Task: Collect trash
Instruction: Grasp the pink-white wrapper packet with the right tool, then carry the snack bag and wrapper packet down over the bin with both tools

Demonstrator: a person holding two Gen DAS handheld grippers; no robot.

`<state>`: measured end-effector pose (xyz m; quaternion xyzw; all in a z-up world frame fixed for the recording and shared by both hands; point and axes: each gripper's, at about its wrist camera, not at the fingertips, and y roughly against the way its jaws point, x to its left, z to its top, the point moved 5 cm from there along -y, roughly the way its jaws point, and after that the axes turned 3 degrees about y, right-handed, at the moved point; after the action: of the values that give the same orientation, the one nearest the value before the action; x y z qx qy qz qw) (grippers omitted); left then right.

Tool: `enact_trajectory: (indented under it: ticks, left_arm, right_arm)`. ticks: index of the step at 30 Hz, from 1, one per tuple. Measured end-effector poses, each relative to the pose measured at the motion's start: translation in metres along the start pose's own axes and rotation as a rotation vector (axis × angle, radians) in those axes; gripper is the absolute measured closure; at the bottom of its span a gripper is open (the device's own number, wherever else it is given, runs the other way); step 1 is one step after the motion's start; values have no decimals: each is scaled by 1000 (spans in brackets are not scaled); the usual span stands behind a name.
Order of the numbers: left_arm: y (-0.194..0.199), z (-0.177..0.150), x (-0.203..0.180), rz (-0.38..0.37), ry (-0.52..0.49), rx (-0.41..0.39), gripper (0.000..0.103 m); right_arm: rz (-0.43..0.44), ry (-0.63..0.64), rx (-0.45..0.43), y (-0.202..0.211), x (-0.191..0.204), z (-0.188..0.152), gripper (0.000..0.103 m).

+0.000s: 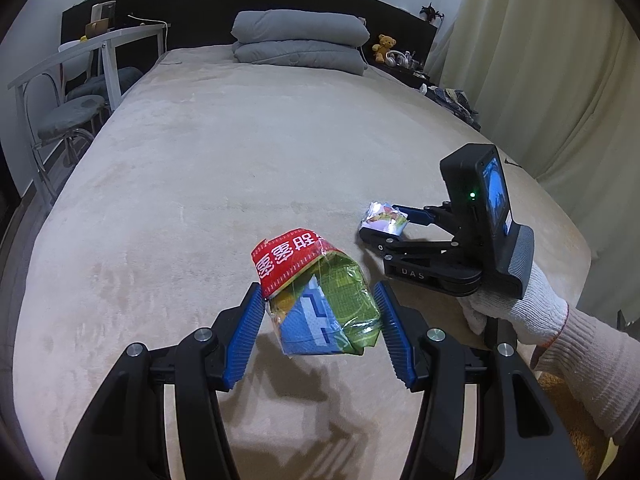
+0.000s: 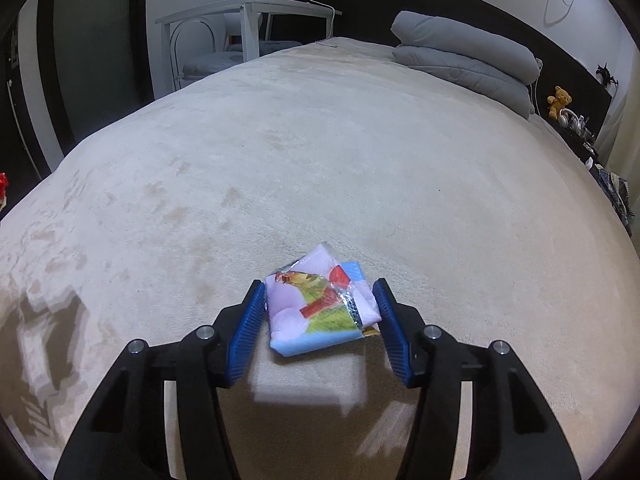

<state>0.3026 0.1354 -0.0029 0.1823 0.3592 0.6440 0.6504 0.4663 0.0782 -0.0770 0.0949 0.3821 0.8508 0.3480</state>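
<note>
My left gripper [image 1: 320, 312] is shut on a crumpled snack wrapper [image 1: 320, 304], red, green and blue, and holds it above the beige bed cover [image 1: 240, 140]. To its right in the left wrist view, a white-gloved hand [image 1: 516, 304] holds my right gripper [image 1: 380, 222] low over the bed. Between its fingers is a small folded wrapper [image 1: 386, 218], pale with colourful print. In the right wrist view this folded wrapper [image 2: 320, 308] fills the gap of my right gripper [image 2: 322, 312], and both blue pads [image 2: 250, 332] press on its sides.
Folded grey bedding [image 1: 300, 40] lies at the head of the bed against a dark headboard. A white desk [image 1: 100, 40] and chairs [image 1: 68, 116] stand along the left side. On the right are a curtain [image 1: 540, 80], a teddy bear [image 1: 385, 45] and a heap of clothes [image 1: 456, 98].
</note>
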Motion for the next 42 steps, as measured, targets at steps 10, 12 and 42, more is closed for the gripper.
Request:
enact_trajectory:
  ticks: [10, 12, 42]
  left_arm:
    - [19, -7, -9, -9, 12, -45, 48]
    - [23, -9, -14, -13, 3, -56, 48]
    - [72, -133, -91, -113, -67, -81, 48]
  right_arm:
    - [28, -26, -50, 56, 8, -16, 47]
    - [34, -42, -65, 73, 8, -21, 47]
    - [87, -227, -178, 249, 35, -161, 47]
